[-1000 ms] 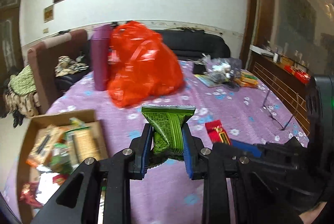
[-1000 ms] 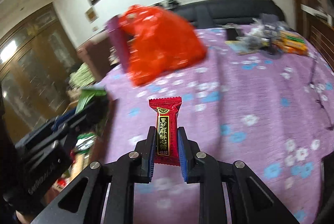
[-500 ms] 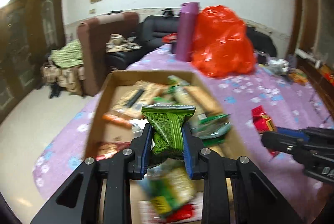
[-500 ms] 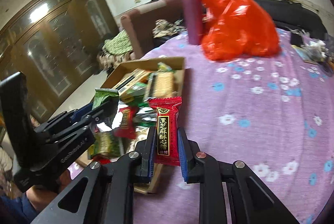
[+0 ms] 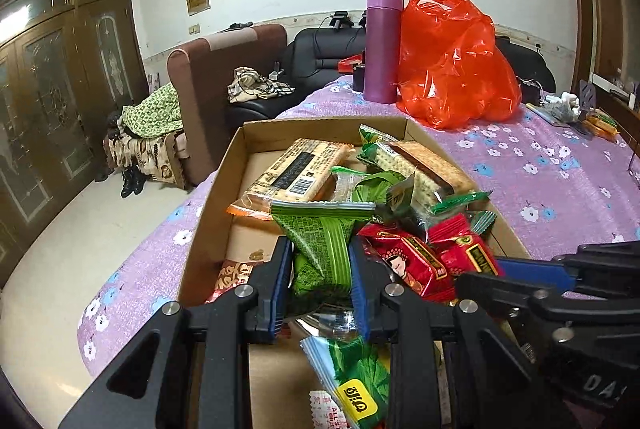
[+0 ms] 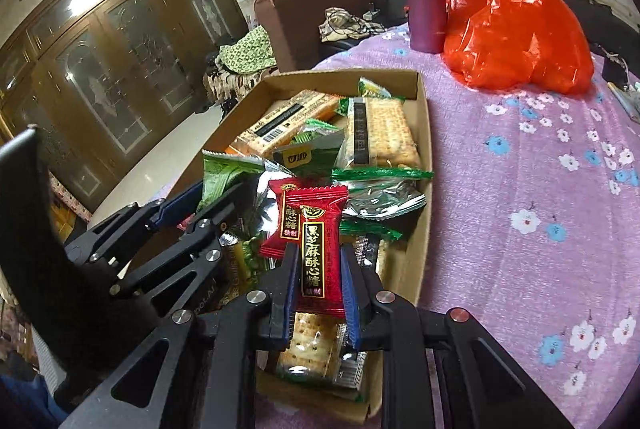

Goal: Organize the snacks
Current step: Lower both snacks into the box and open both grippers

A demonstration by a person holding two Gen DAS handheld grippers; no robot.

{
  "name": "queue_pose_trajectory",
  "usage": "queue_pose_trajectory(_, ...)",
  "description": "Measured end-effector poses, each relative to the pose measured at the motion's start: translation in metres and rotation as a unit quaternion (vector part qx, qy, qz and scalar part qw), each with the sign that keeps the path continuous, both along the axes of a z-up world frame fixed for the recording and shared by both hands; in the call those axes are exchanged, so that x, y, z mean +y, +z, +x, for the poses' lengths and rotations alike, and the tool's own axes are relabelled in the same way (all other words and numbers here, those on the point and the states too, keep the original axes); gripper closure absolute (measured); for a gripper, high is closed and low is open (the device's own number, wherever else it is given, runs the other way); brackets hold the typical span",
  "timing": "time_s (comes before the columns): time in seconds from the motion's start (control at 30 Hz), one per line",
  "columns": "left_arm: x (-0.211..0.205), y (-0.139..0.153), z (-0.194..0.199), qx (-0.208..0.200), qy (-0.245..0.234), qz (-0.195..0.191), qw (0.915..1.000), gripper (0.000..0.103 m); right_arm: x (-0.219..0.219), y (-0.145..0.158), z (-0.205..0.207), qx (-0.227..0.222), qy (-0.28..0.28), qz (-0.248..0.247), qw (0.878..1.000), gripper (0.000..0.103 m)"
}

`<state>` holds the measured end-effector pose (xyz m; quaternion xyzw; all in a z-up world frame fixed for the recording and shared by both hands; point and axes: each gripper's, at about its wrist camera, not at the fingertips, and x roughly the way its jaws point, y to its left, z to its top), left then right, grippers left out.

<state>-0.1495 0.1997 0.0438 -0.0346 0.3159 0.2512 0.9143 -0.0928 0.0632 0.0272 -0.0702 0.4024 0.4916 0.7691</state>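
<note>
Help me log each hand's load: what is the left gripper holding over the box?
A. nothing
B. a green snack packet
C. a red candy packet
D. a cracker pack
B: the left gripper has its fingers clamped on a green snack packet above the cardboard box.

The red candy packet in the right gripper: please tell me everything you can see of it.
The red candy packet is a small glossy pillow wrapper with crimped, serrated ends, a black centre panel and gold Chinese characters. It stands upright, pinched at its lower sides by the shut jaws of the right gripper, above the cardboard box of snacks. A similar red packet lies just behind it.
</note>
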Motion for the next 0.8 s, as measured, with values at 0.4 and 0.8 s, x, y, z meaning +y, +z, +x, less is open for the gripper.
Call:
queue_pose_trajectory(0.4,-0.0006,-0.0002,0.001,0.001,0.001,0.002,1.0,0.076,0.0037,-0.0057,0.0033,-0.004,0.002,0.006,1.0,0.08)
queue_pose_trajectory(0.8,-0.0006,0.0007,0.0005,0.0,0.003,0.008,1.0,0.076,-0.0044,-0.003,-0.0024,-0.016,-0.002,0.007,1.0,0.079)
